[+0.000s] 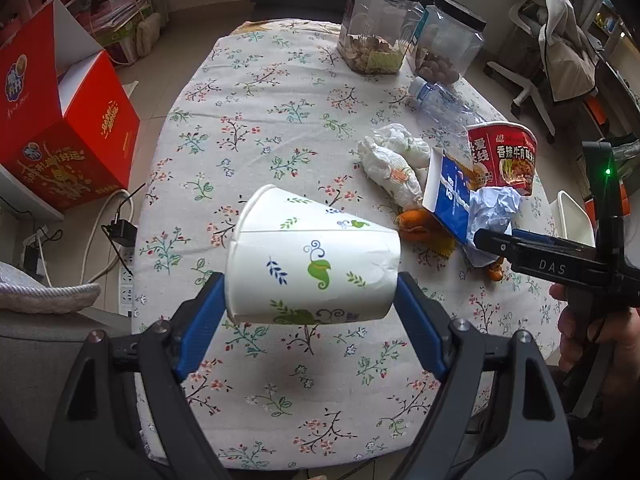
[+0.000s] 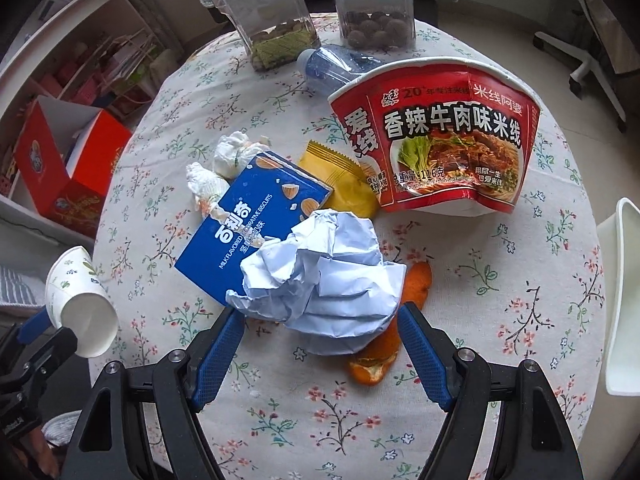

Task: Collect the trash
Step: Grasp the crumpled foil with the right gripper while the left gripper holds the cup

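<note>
My left gripper [image 1: 312, 292] is shut on a white paper cup [image 1: 308, 264] with leaf prints, held sideways above the floral table; the cup also shows in the right wrist view [image 2: 80, 300]. My right gripper [image 2: 320, 320] is shut on a crumpled pale blue paper ball [image 2: 320, 280], which also shows in the left wrist view [image 1: 494, 208]. Under and behind the ball lie orange peel [image 2: 376, 356], a blue biscuit box [image 2: 252, 216], a yellow wrapper [image 2: 340, 184], crumpled tissues [image 2: 228, 160], a red noodle bowl [image 2: 440, 140] and a crushed plastic bottle [image 2: 332, 66].
Two clear jars [image 2: 272, 28] with black lids stand at the table's far edge. An open red carton [image 1: 68, 128] sits on the floor to the left. A white bin rim [image 2: 624, 300] is at the right. A power strip [image 1: 126, 276] lies by the table.
</note>
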Available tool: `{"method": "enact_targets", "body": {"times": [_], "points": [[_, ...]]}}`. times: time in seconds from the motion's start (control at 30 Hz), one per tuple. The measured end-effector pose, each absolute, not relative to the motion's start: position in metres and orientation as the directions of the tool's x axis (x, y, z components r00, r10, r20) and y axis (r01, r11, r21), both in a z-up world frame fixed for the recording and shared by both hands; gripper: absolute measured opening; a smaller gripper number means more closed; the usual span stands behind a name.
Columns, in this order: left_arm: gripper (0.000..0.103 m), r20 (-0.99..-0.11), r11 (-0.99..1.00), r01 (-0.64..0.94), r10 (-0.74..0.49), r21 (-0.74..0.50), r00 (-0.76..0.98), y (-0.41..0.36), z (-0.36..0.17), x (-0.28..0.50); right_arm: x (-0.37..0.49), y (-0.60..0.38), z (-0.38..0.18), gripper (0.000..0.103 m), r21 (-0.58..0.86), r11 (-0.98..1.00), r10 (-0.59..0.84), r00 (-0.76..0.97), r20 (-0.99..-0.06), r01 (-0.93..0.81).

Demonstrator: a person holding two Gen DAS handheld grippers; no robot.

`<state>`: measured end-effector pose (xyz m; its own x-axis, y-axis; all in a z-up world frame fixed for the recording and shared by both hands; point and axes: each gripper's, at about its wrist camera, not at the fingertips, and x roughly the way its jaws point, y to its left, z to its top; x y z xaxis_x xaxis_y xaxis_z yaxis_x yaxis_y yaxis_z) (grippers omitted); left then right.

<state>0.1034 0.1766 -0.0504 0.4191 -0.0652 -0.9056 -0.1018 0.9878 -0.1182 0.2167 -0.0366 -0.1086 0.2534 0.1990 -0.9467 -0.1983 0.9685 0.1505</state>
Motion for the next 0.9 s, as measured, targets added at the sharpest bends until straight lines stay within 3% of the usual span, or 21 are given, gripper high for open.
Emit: {"method": "enact_targets", "body": {"times": [0.07,0.13,0.2,0.3,0.53,0.77,0.87,0.9], "points": [[0.084,-0.907,0.987,-0.104,-0.066,-0.119,0.415,0.178,-0.051,0.106,0.219,-0.038,-0.110,0.075,0.149,0.969,0.197,0.253,-0.947,-0.197],[0.084,-0.908,0.987,-0.108,-0.066,-0.121,0.413,0.179,-0.053,0.107,0.220,-0.037,-0.109,0.060,0.141,0.968,0.192,0.259,-0.947,-0.206],[0.084,-0.909,0.986,-0.112,-0.068,-0.125,0.412,0.180,-0.053,0.108,0.221,-0.038,-0.108,0.054,0.146,0.966,0.199,0.260,-0.945,-0.212],[0.084,-0.908,0.985,-0.114,-0.070,-0.128,0.413,0.181,-0.052,0.108,0.222,-0.042,-0.106,0.018,0.181,0.957,0.236,0.249,-0.939,-0.225],[0.084,-0.905,0.988,-0.103,-0.066,-0.119,0.420,0.175,-0.050,0.108,0.216,-0.062,-0.095,0.008,0.187,0.959,0.241,0.261,-0.935,-0.214],[0.084,-0.902,0.988,-0.090,-0.077,-0.127,0.426,0.167,-0.047,0.107,0.208,-0.083,-0.072,0.006,0.202,0.960,0.254,0.310,-0.916,-0.192],[0.084,-0.899,0.988,-0.088,-0.079,-0.128,0.430,0.164,-0.046,0.106,0.206,-0.088,-0.064,0.010,0.200,0.963,0.252,0.339,-0.907,-0.180],[0.084,-0.899,0.988,-0.086,-0.079,-0.128,0.430,0.164,-0.046,0.105,0.206,-0.089,-0.064,0.021,0.208,0.962,0.258,0.339,-0.905,-0.177]]}}
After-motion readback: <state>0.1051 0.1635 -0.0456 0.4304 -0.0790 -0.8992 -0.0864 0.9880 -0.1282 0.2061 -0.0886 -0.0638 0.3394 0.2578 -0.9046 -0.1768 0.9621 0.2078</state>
